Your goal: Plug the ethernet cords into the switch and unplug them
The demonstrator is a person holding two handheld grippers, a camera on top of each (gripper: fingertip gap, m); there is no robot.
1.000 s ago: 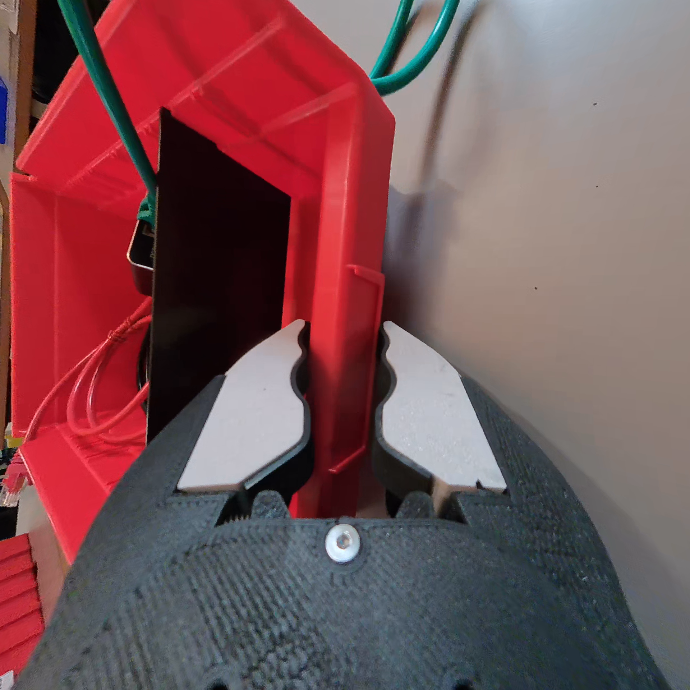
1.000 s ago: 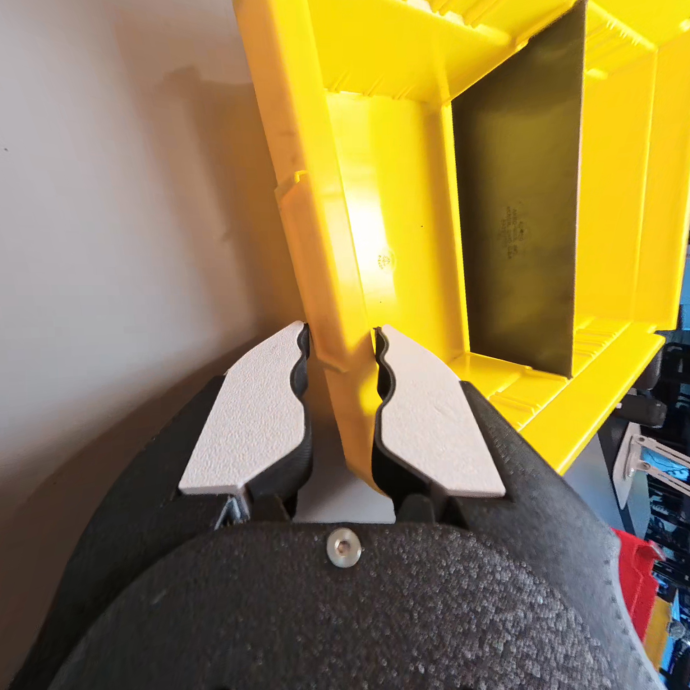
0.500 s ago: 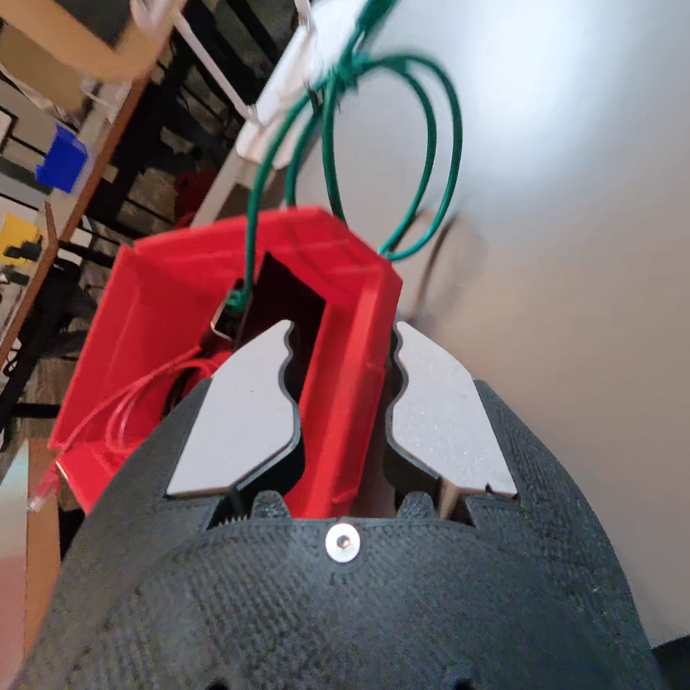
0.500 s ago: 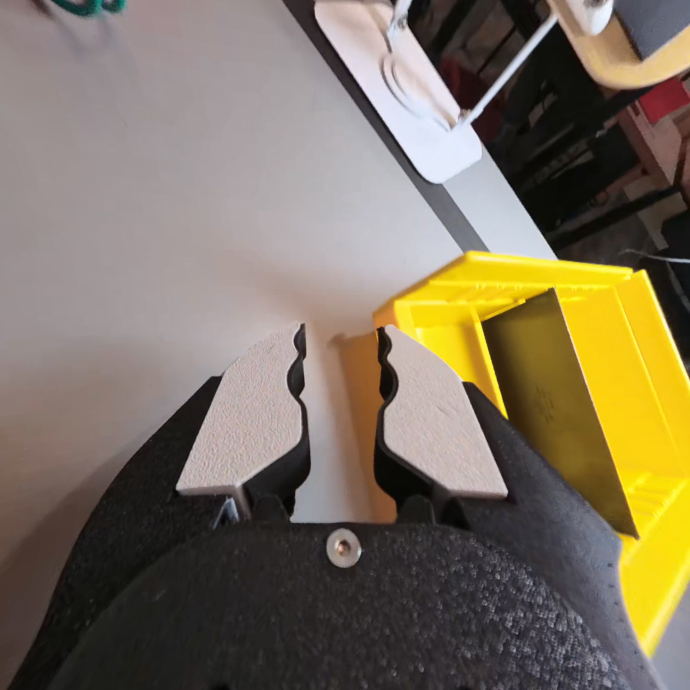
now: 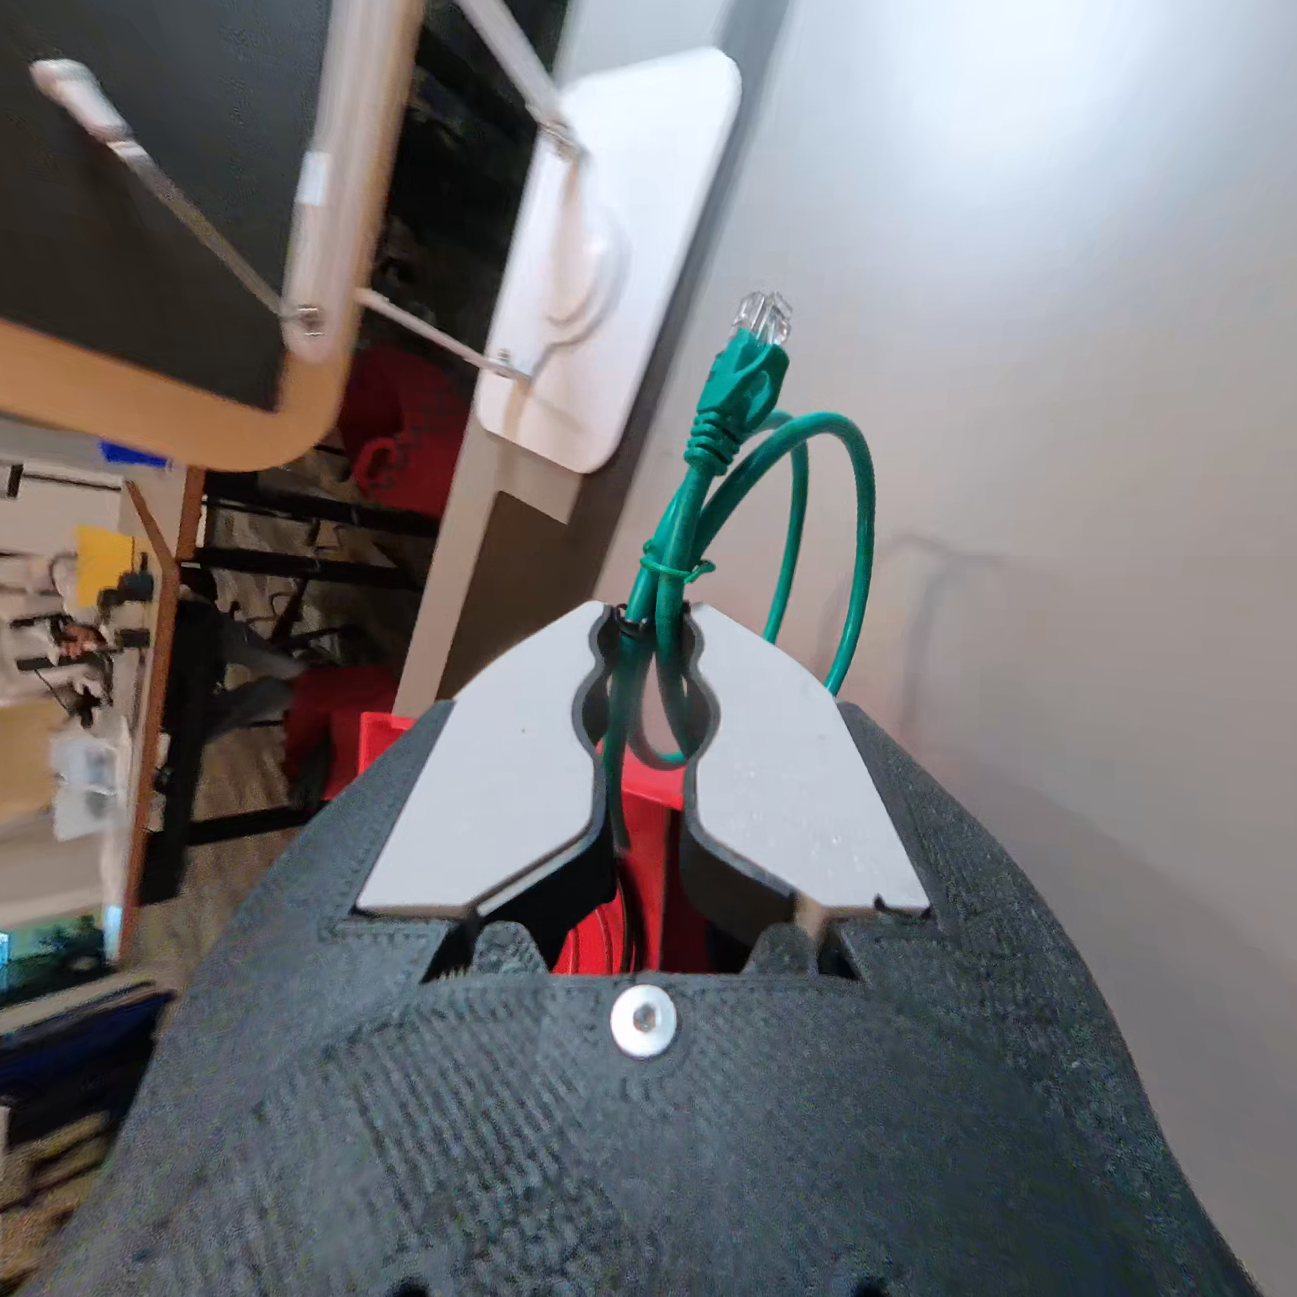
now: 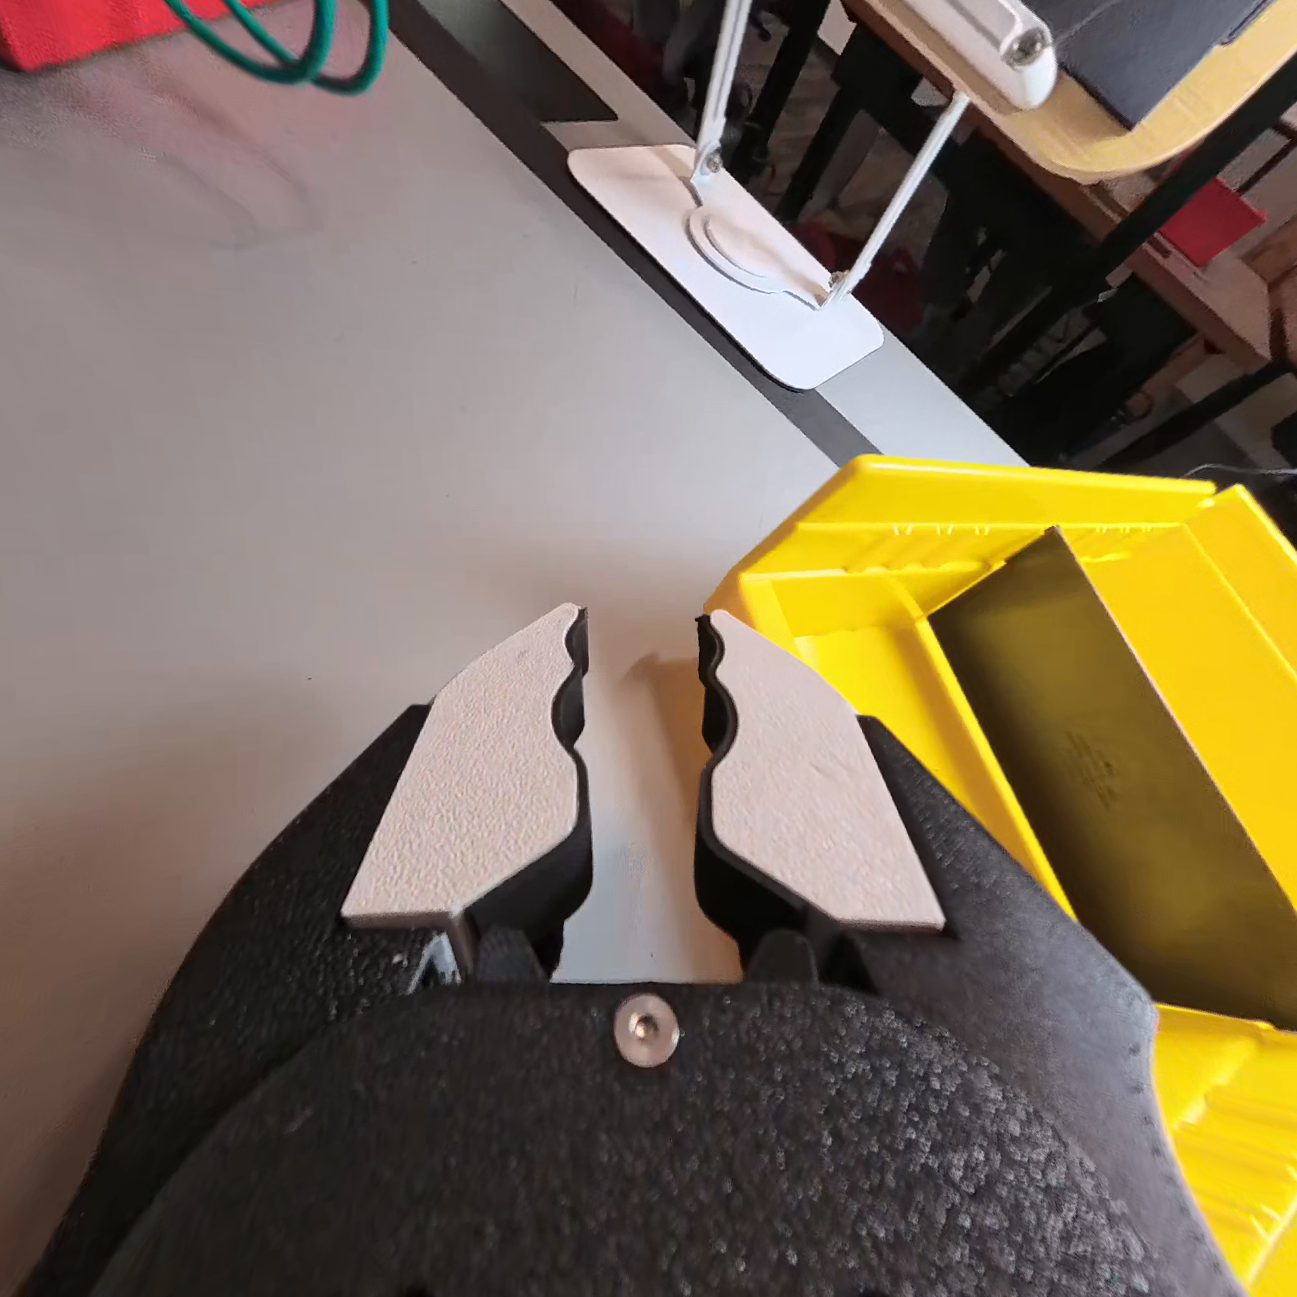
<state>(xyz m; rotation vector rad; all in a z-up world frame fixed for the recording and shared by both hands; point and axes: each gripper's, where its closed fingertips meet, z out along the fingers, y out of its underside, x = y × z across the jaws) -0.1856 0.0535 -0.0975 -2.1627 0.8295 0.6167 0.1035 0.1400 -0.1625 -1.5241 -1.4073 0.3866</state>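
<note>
The flat grey tabletop (image 6: 295,435) carries everything I see. On it, at my right, stands an open yellow plastic bin (image 6: 877,533) with a dark upright divider panel (image 6: 1095,758) inside; it sits just beside my right gripper (image 6: 642,621), whose jaws stand parted with only bare table between them, holding nothing. A red plastic bin (image 5: 649,842) shows below my left gripper (image 5: 649,617), seen through the gap. A white flat lamp base (image 6: 744,274) with thin white struts rests at the table's far edge. My left gripper is closed narrow on a bundled green ethernet cord (image 5: 860,505), pinching it just below its thin green tie (image 5: 674,572); the loops arc to the right, and its clear plug (image 5: 763,326) points up, free of any socket. No switch is identifiable.
</note>
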